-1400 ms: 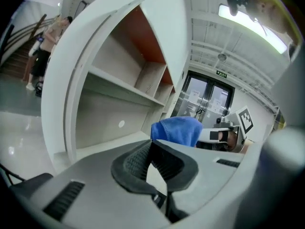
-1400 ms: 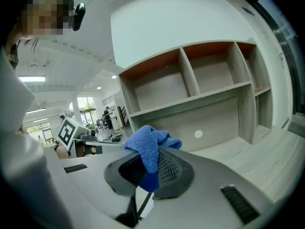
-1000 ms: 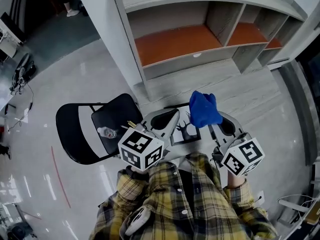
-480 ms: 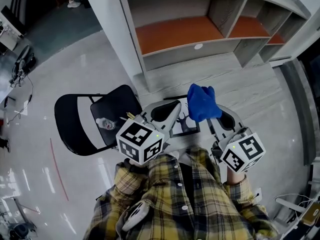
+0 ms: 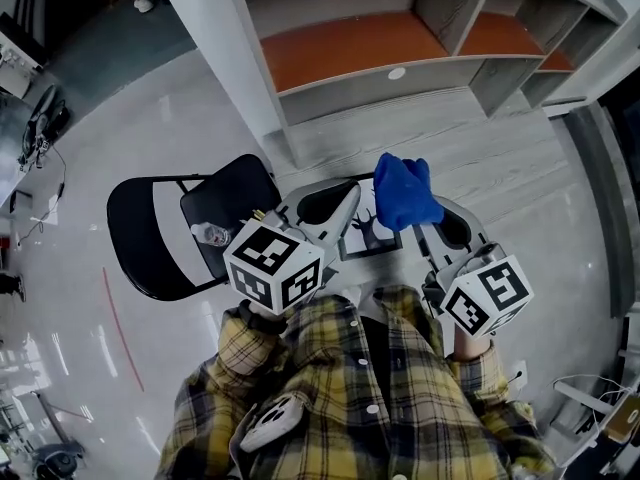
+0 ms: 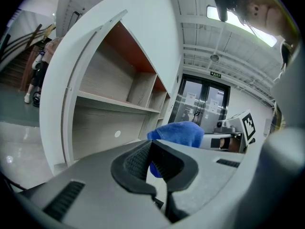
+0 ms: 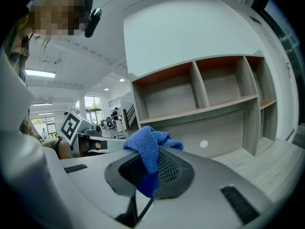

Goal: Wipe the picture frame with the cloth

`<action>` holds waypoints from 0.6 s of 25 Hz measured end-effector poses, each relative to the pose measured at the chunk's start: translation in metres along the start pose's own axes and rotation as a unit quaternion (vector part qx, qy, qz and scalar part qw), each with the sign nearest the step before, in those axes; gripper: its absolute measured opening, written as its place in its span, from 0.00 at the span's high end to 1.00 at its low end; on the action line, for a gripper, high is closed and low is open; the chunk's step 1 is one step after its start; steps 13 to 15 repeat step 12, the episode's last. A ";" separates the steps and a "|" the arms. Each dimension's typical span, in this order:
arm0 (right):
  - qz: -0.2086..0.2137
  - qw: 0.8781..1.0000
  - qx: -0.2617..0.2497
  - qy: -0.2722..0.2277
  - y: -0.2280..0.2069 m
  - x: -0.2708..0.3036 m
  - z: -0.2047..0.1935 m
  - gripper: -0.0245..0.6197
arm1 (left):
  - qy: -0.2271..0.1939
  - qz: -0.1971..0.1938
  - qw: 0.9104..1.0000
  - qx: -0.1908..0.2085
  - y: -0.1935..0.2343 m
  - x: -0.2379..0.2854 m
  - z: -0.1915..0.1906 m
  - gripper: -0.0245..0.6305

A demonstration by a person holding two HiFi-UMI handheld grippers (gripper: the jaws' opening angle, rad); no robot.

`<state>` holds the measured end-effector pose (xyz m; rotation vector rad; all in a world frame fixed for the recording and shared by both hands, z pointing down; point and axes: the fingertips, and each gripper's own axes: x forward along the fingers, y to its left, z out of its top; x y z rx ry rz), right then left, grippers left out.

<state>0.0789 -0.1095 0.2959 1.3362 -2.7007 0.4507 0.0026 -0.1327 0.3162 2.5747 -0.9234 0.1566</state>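
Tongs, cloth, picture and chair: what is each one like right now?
Left tongs: shut, pinching the picture frame's edge.
Right tongs: shut on the cloth.
Cloth: bunched up, sticking out past the tip of the right tongs.
Picture frame: held up off the floor, picture side facing up.
Folding chair: unfolded, with a bottle lying on its seat.

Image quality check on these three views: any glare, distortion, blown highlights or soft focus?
Head view: sharp; glare streaks on the glossy floor; the cloth hides part of the picture frame. Left gripper view: heavy fisheye bows the shelf, and the ceiling light is blown out. Right gripper view: same bowing, dark corners, a mosaic patch top left; the cloth is crisp.
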 end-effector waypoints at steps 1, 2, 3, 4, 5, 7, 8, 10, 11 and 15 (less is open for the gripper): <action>0.001 1.000 -0.001 0.001 0.000 0.000 0.001 0.91 | -0.006 -0.001 1.000 -0.005 0.002 0.000 0.004 0.96; 0.001 1.000 -0.002 0.003 0.000 0.000 0.001 0.91 | -0.012 -0.002 1.000 -0.010 0.004 -0.002 0.007 0.96; 0.002 1.000 -0.001 0.007 0.001 -0.001 0.000 0.91 | -0.015 -0.003 1.000 -0.014 0.005 -0.003 0.010 0.96; 0.002 1.000 0.001 0.009 0.002 -0.002 -0.001 0.91 | -0.017 -0.003 1.000 -0.014 0.006 -0.005 0.012 0.96; 0.002 1.000 0.003 0.011 0.002 -0.002 -0.002 0.91 | -0.016 -0.003 1.000 -0.008 0.008 -0.005 0.014 0.96; 0.000 1.000 0.001 0.008 0.000 0.000 -0.002 0.91 | -0.011 -0.008 1.000 0.014 0.012 -0.001 0.021 0.96; -0.002 1.000 -0.002 0.005 -0.002 0.001 -0.002 0.91 | -0.009 -0.013 1.000 0.026 0.014 0.002 0.025 0.96; -0.005 1.000 -0.006 0.001 -0.006 0.003 -0.002 0.91 | -0.006 -0.022 0.999 0.044 0.016 0.008 0.031 0.96; -0.007 1.000 -0.007 0.000 -0.006 0.004 -0.003 0.91 | -0.005 -0.026 0.998 0.052 0.016 0.010 0.033 0.96; -0.008 1.000 -0.008 -0.001 -0.007 0.004 -0.004 0.91 | -0.003 -0.029 0.998 0.058 0.017 0.012 0.034 0.96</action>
